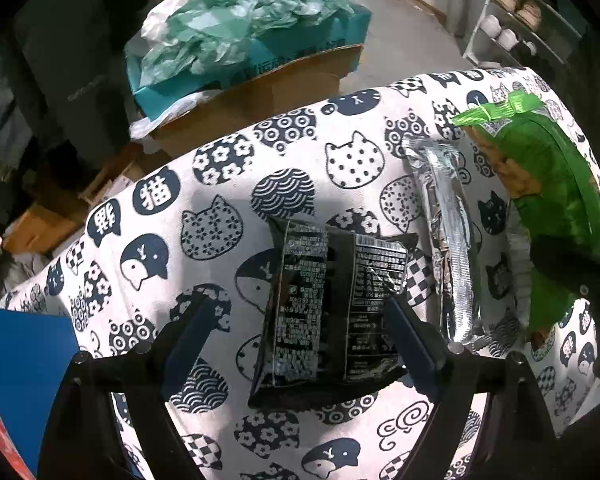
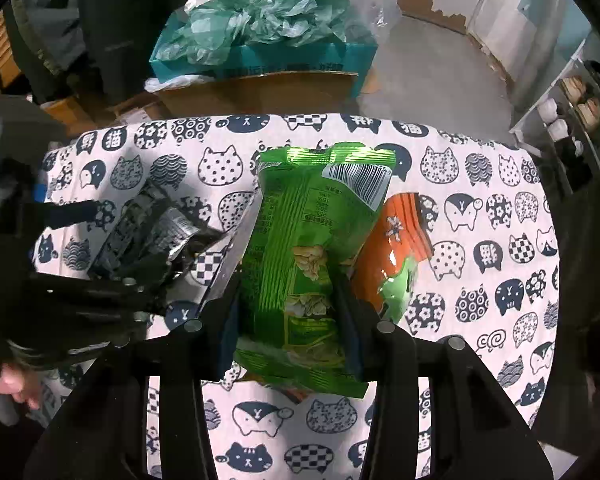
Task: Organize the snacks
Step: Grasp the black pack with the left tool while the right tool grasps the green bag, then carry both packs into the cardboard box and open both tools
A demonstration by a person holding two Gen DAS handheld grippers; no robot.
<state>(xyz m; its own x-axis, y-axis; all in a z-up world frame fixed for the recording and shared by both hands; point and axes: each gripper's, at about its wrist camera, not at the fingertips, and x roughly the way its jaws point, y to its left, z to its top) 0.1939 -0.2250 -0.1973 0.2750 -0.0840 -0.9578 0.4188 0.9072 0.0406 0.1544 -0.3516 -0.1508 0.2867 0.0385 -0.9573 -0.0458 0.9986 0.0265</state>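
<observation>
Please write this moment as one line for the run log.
right gripper: shut on green snack bag | left gripper: open, fingers astride black snack pack | silver pack: on cat-print cloth

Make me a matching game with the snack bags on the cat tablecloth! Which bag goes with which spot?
Things:
1. green bag
2. black bag
3. silver packet
4. orange bag

Places:
A. under the green bag's right side
B. lying between the black and green bags
C. squeezed by the right hand-held gripper
D. between the open left hand-held gripper's fingers

Pairs: 1-C, 2-D, 3-B, 4-A
</observation>
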